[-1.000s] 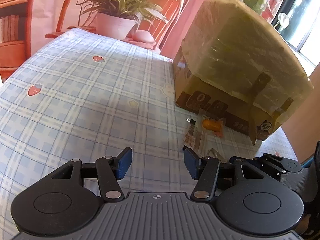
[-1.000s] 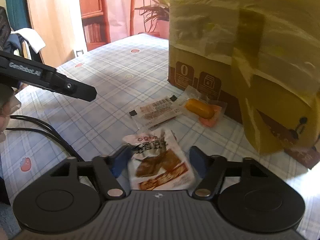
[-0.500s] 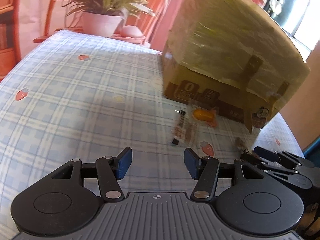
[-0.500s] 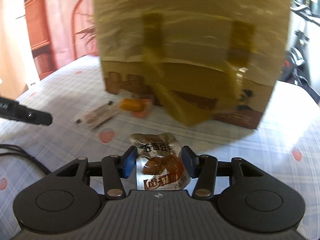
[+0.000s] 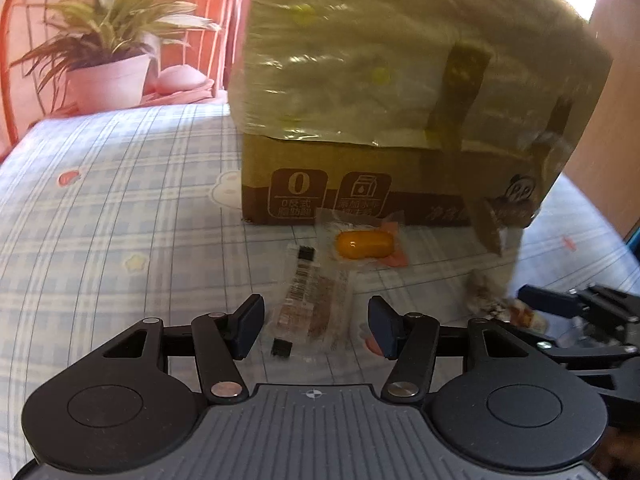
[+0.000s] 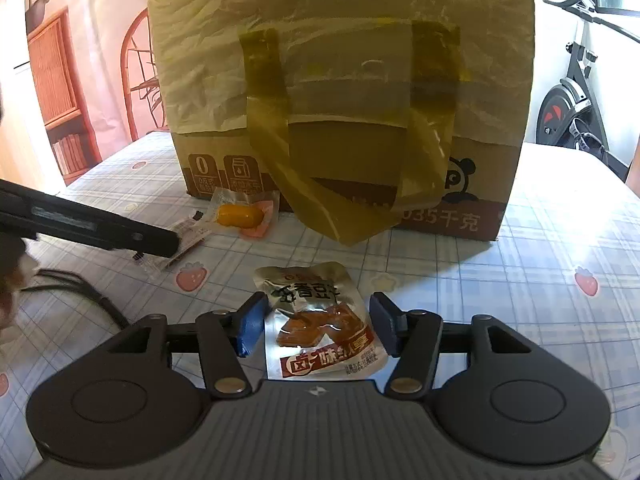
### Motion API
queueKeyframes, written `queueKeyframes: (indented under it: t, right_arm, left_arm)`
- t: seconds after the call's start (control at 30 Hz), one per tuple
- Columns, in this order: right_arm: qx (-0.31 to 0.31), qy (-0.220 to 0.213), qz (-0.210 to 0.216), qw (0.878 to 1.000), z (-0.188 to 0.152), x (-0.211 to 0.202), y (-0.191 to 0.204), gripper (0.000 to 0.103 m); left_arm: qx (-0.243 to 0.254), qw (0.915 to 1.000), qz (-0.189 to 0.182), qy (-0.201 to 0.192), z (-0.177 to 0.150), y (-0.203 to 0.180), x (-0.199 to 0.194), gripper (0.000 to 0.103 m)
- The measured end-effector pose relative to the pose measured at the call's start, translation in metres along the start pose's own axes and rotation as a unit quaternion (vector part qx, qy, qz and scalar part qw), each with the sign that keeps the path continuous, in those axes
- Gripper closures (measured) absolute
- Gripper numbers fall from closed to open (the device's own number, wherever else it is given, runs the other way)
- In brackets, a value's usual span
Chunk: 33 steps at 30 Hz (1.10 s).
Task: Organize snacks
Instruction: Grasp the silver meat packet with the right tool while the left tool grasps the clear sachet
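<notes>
A silver pouch (image 6: 320, 320) printed with brown snack pieces lies between the fingers of my right gripper (image 6: 316, 330). Its jaws are opening, and a gap shows beside the left pad. My left gripper (image 5: 316, 328) is open over a clear barcode packet (image 5: 312, 300), which lies flat on the tablecloth between its fingers without touching them. Just beyond is an orange snack in clear wrap (image 5: 364, 244), against a cardboard box (image 5: 360, 188) covered by a yellow plastic bag (image 5: 400, 60). In the right wrist view a left finger (image 6: 120, 234) reaches over the barcode packet (image 6: 188, 236).
The box (image 6: 460, 200) fills the middle of the checked tablecloth (image 6: 560, 320), and the bag's handle loop (image 6: 340, 216) hangs down its front. A black cable (image 6: 80, 292) trails at the left. A potted plant (image 5: 108, 64) stands at the far table edge, and an exercise bike (image 6: 568, 112) beyond the right side.
My left gripper moved in toward the box until the barcode packet lay between its fingers. My right gripper swung round to face the box, squeezed the pouch, then widened again.
</notes>
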State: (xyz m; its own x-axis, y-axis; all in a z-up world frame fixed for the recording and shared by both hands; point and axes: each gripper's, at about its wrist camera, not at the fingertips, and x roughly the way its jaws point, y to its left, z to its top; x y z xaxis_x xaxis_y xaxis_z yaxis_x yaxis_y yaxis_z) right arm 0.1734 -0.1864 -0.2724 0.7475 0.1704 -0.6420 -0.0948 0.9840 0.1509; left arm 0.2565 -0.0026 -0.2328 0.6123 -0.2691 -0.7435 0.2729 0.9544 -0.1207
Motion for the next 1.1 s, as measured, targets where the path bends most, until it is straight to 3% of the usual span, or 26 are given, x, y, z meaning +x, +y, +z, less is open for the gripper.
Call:
queueKeyframes:
  t: [0.2,0.3,0.43,0.7,1.1]
  right_arm:
    - [0.009,-0.002,0.007,1.0,0.0,-0.001,-0.003,0.044]
    - [0.009,-0.002,0.007,1.0,0.0,-0.002,-0.004,0.043]
    - [0.012,-0.002,0.009,1.0,0.0,-0.001,-0.004,0.043]
    - [0.023,-0.012,0.007,1.0,-0.001,-0.004,-0.007,0.043]
    - [0.005,-0.027,-0.001,1.0,-0.001,-0.008,0.0,0.041]
  left_arm:
    - [0.036,0.9989,0.03,-0.01,-0.006,-0.015,0.004,0.043]
    - [0.046,0.9978,0.045,-0.018,-0.009,-0.019,0.003,0.054]
    - [0.024,0.9992,0.023,-0.021,-0.014,-0.012,-0.005,0.061]
    - [-0.043,0.9984,0.018,-0.031,-0.041,0.007,-0.034,0.061]
    - [-0.053,0.9974,0.021,-0.043,-0.046,0.008,-0.037,0.061]
